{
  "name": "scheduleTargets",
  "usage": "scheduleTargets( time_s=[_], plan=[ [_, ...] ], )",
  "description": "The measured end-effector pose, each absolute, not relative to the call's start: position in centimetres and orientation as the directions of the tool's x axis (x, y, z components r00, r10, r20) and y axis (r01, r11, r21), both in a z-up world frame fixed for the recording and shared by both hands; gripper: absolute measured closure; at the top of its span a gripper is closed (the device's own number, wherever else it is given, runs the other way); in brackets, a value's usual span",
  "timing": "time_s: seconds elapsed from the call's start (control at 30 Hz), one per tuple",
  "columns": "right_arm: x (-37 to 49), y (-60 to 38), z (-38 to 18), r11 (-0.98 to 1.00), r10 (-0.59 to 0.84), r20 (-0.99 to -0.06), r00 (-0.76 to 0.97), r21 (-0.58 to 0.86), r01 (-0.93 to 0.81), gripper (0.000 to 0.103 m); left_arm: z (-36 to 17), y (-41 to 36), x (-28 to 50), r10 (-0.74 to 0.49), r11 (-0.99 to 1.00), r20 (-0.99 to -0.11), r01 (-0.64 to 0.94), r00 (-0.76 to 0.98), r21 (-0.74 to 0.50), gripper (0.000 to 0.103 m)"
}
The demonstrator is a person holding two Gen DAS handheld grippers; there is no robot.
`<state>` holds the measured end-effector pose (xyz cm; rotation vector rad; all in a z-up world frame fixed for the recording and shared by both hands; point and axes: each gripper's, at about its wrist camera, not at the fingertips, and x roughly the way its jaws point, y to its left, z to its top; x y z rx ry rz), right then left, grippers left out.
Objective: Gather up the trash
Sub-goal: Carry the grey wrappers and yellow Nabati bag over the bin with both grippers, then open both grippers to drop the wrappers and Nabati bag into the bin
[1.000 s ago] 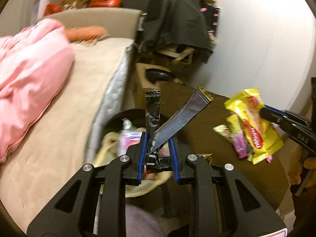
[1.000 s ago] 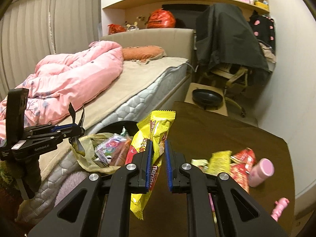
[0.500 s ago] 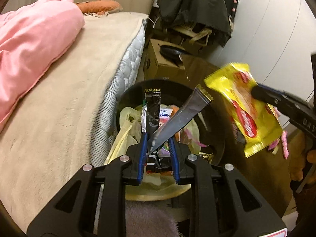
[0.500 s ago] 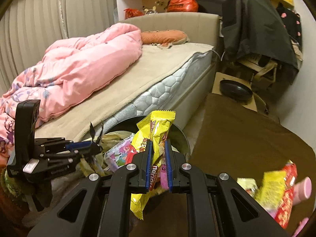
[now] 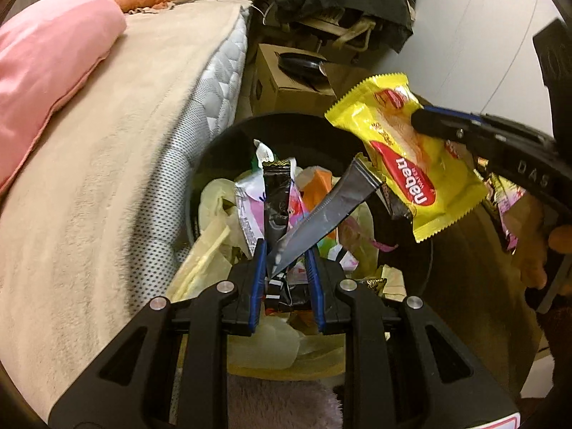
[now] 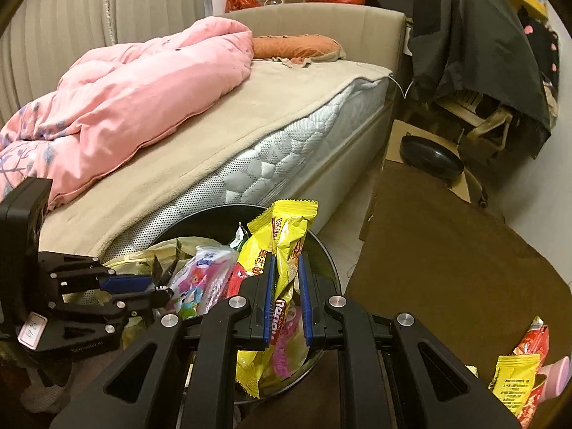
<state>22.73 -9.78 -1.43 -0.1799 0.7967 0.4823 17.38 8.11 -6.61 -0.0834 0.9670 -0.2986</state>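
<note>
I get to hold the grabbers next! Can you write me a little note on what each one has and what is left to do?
Left gripper: shut on black stick wrappers, over the bin.
Right gripper: shut on a yellow wafer wrapper, also over the bin.
Done: the bin already holds trash.
Left: drop both loads, then fetch the wrappers on the brown table, such as the small yellow packet and red packet.

Glossy crinkled plastic-film yellow wrapper (image 5: 404, 157); matt black plastic bin (image 5: 286, 121); soft pink cloth duvet (image 6: 136, 96), upper left; quilted mattress (image 6: 286, 150).
</note>
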Motion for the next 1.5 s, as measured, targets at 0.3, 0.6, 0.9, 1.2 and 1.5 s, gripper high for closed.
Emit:
scheduleTargets(
  time_s=[0.3, 0.6, 0.9, 1.2, 1.5],
  plan=[
    [23.2, -10.2, -3.6, 0.87, 0.38, -0.747, 0.546, 0.087, -0.485, 0.09, -7.8, 8.0, 18.1, -0.257, 0.963, -0.815, 0.209, 0.52, -0.17, 0.082],
    [23.2, -9.5, -5.5, 0.865, 0.395, -0.77, 0.501, 0.128, -0.485, 0.09, -7.2, 9.8, 17.7, -0.318, 0.948, -0.782, 0.186, 0.536, -0.257, 0.081],
    [23.2, -8.5, -6.2, 0.849, 0.417, -0.774, 0.476, 0.146, -0.507, 0.09, -7.1, 10.2, 18.0, -0.327, 0.945, -0.779, 0.172, 0.535, -0.278, 0.081],
    [23.8, -7.9, -7.0, 0.837, 0.435, -0.79, 0.433, 0.178, -0.517, 0.09, -7.1, 10.5, 18.0, -0.332, 0.943, -0.78, 0.171, 0.53, -0.285, 0.081],
    [24.2, -8.5, -7.3, 0.844, 0.45, -0.8, 0.398, 0.234, -0.483, 0.089, -6.7, 10.8, 17.5, -0.324, 0.946, -0.789, 0.16, 0.521, -0.283, 0.072]
  ],
)
